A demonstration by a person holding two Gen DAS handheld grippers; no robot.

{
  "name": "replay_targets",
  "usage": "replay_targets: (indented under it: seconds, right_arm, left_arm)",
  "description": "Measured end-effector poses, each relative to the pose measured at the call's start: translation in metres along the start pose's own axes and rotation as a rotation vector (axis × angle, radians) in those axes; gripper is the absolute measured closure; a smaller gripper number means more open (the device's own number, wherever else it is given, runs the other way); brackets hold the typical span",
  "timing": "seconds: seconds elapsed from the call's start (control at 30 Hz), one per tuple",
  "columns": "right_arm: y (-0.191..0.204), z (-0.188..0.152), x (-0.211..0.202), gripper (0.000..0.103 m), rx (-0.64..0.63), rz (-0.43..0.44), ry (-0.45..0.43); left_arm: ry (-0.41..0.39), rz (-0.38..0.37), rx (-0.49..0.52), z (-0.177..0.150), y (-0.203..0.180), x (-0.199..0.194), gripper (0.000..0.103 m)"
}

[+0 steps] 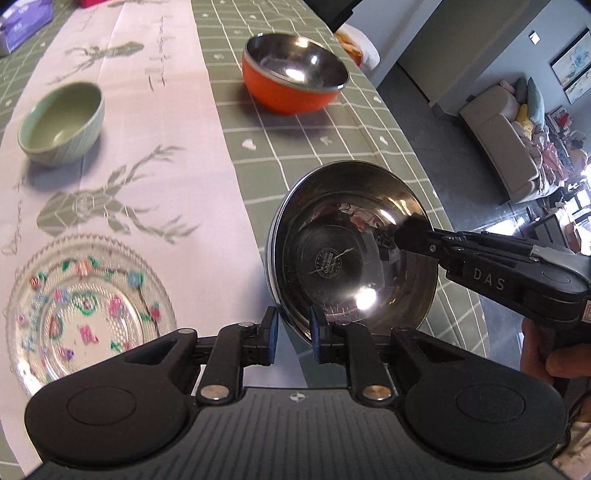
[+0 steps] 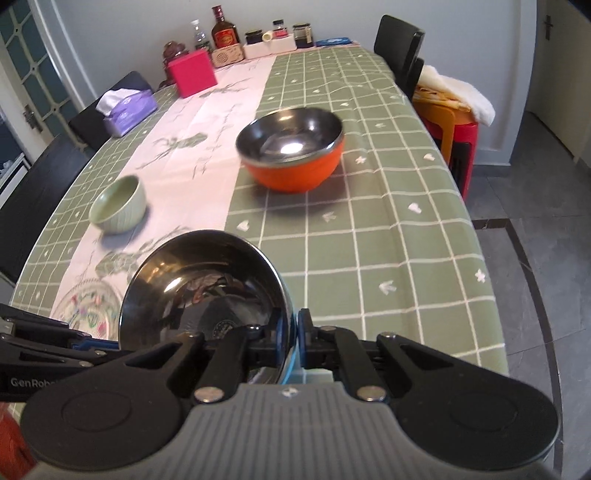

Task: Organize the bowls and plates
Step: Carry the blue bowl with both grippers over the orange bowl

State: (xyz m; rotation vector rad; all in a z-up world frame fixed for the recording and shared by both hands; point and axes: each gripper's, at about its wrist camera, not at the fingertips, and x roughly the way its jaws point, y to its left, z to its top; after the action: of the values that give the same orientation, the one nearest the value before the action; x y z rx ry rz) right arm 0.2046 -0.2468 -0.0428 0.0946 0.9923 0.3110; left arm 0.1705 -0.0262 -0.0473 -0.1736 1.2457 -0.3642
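Note:
A steel bowl (image 1: 354, 254) (image 2: 207, 291) hangs tilted above the near part of the table. My right gripper (image 2: 293, 341) (image 1: 408, 227) is shut on its rim, one finger inside and one outside. My left gripper (image 1: 293, 338) (image 2: 92, 347) straddles the opposite rim, its blue pads (image 1: 271, 339) standing apart with a gap showing. An orange bowl with a steel lining (image 1: 291, 74) (image 2: 291, 151) sits farther back on the green checked cloth. A small green bowl (image 1: 61, 122) (image 2: 118, 205) and a patterned glass plate (image 1: 88, 314) (image 2: 88, 310) rest on the white runner to the left.
At the table's far end stand a tissue box (image 2: 129, 109), a red box (image 2: 192, 74) and bottles with jars (image 2: 223, 33). Black chairs (image 2: 400, 51) and a stool with a white cloth (image 2: 454, 103) line the right side. The table edge (image 2: 484, 280) drops to grey floor.

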Motion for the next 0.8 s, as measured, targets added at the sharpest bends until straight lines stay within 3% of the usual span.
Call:
replay_targets:
  seconds: [0.2,0.8]
  right_arm:
    - [-0.001,-0.009,0.004,0.097,0.004,0.001,0.033]
    - [-0.002,-0.008,0.012,0.095,0.008,-0.019,0.050]
  left_arm:
    - [0.047,-0.038,-0.027,-0.005,0.003,0.009,0.083]
    - [-0.014,-0.030,-0.047,0.003,0.006,0.008,0.082]
